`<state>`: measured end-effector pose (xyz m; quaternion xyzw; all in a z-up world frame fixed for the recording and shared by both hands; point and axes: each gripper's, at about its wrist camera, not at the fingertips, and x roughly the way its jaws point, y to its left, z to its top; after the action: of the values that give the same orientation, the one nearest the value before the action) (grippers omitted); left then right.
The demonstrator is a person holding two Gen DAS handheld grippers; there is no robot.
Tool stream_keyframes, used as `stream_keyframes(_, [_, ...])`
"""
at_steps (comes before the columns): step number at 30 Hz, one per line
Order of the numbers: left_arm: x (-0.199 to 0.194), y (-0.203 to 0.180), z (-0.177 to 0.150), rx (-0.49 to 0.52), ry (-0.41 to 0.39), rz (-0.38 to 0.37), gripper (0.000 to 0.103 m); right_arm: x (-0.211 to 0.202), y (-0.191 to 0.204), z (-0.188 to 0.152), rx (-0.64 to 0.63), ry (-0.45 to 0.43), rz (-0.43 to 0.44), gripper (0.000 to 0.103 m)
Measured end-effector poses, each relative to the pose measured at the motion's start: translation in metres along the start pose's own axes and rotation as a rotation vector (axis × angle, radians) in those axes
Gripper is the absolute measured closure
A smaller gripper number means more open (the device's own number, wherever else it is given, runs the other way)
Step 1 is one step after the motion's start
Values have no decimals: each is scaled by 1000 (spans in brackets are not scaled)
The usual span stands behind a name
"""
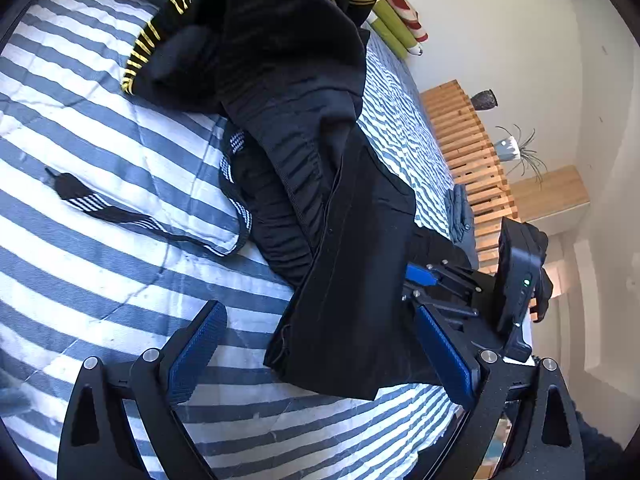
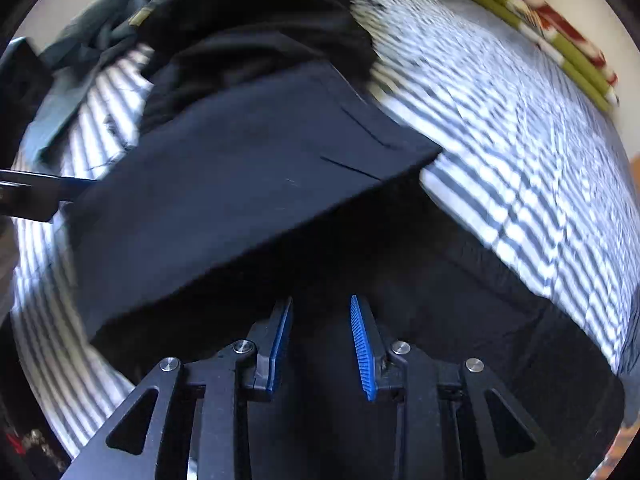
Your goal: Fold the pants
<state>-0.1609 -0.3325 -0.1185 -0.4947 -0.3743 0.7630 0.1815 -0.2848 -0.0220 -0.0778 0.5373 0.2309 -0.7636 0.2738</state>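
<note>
Two wrist views over a bed [image 1: 100, 280] with a striped cover. The pants [image 1: 352, 264] lie on the bed as a dark, partly folded strip, its near end between the two grippers and its far end running under a heap of other dark clothes [image 1: 260, 40] with yellow lettering.

The left gripper [image 1: 320, 360] is seen with its jaws wide apart; the near end of the pants lies between them, but the pads do not press on it. The right gripper [image 2: 320, 344] is seen with its jaws partly apart, pointing steeply down at dark cloth; nothing is gripped between the pads. In the left wrist view the right gripper [image 1: 432, 292] appears just beyond the pants' edge.

Risks, as judged from these views:
- With neither gripper holding cloth, the folded flap [image 2: 248, 184] may slide or spring open; smooth fabric laid over itself holds a crease poorly.
- A closing grip may take only the top layer, so that the fold is pulled apart when lifted.
- Since the far end runs under the heap, a pull may drag the other clothes along.
- A loose striped cord [image 1: 92, 204] on the cover could be snagged by a jaw.

Containers: none can be made out; a small pot [image 1: 508, 150] with a plant stands on a wooden shelf [image 1: 460, 136] beside the bed.
</note>
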Motion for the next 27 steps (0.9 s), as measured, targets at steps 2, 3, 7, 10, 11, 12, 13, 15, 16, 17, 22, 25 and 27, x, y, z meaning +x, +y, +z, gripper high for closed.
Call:
stream_keyframes(2, [1, 1, -1, 1, 7, 6, 7, -1, 0, -1, -43, -9, -148, 78])
stream_keyframes(3, [3, 1, -4, 2, 16, 15, 7, 0, -2, -2, -49, -4, -169, 78])
stream_keyframes(7, [14, -8, -9, 50, 67, 42, 51, -23, -4, -5, 1, -35, -114, 78])
stream_keyframes(10, [20, -11, -3, 23, 116, 11, 68, -55, 22, -12, -28, -123, 4, 74])
stream_keyframes(11, [19, -14, 2, 22, 115, -4, 71, -66, 37, -18, -62, -158, 46, 68])
stream_keyframes(12, [18, -17, 7, 20, 119, -17, 72, -73, 49, -23, -91, -186, 66, 64])
stream_keyframes(13, [17, -20, 11, 19, 118, -25, 72, -80, 65, -29, -133, -220, 86, 58])
stream_keyframes(15, [18, -31, 20, 19, 114, -46, 73, -86, 91, -40, -200, -272, 68, 51])
stream_keyframes(16, [17, -36, 24, 22, 116, -57, 73, -85, 100, -40, -227, -288, 50, 50])
stream_keyframes(17, [18, -41, 28, 24, 119, -71, 73, -84, 110, -44, -258, -306, 19, 50])
stream_keyframes(22, [10, -67, 39, 61, 129, -67, 60, -59, 123, -37, -261, -313, -123, 51])
stream_keyframes(25, [-10, -70, 43, 29, 60, -66, 37, -51, 100, -32, -158, -265, -74, 78])
stream_keyframes(27, [-18, -58, 43, 13, 33, -60, 35, -48, 81, -31, -85, -238, -29, 85])
